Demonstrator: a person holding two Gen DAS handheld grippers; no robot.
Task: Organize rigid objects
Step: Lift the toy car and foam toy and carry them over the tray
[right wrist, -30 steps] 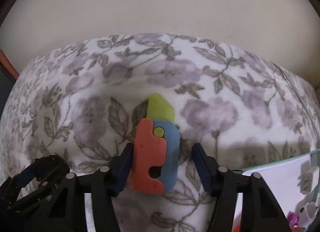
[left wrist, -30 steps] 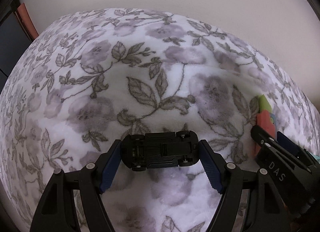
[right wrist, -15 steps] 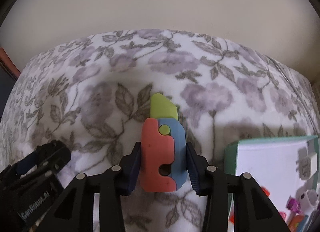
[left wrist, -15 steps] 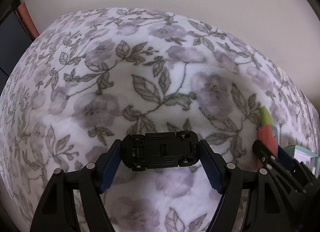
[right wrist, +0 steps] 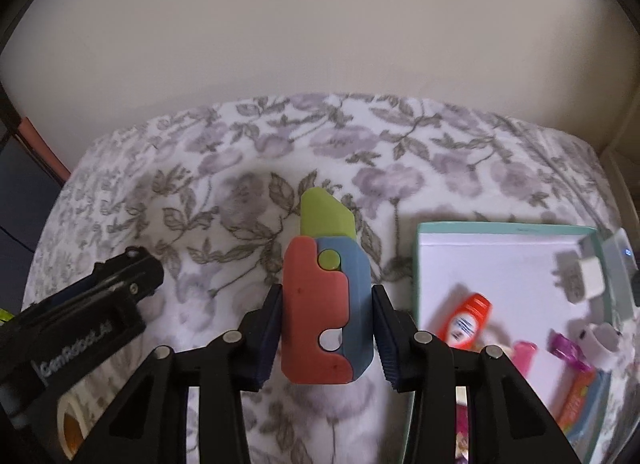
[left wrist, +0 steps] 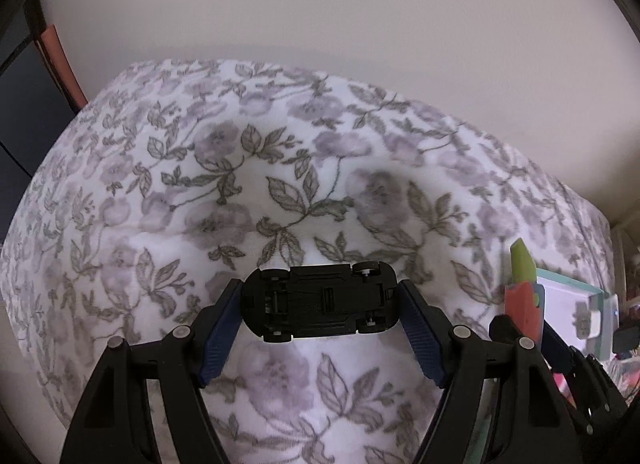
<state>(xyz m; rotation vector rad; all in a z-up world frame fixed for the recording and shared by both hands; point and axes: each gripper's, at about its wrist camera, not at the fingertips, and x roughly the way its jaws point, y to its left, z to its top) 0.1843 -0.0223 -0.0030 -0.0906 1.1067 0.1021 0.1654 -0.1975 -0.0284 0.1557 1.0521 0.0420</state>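
White lettering reading "GenRobot.AI" was seen along the black body of the left gripper (right wrist: 132,264), in the right wrist view. A label was carried by the orange tube (right wrist: 466,320) in the box (right wrist: 496,229), but its print was too blurred to be read. No legible text was found in the left wrist view.

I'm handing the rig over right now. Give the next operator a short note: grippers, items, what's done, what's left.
Left gripper: shut on the black toy car, held belly-up above the floral blanket.
Right gripper: shut on the toy knife, green blade forward.
Box, to the right, already holds a red tube, a charger and other small items.
Done: both toys picked up.
Left: probably place both in the box.
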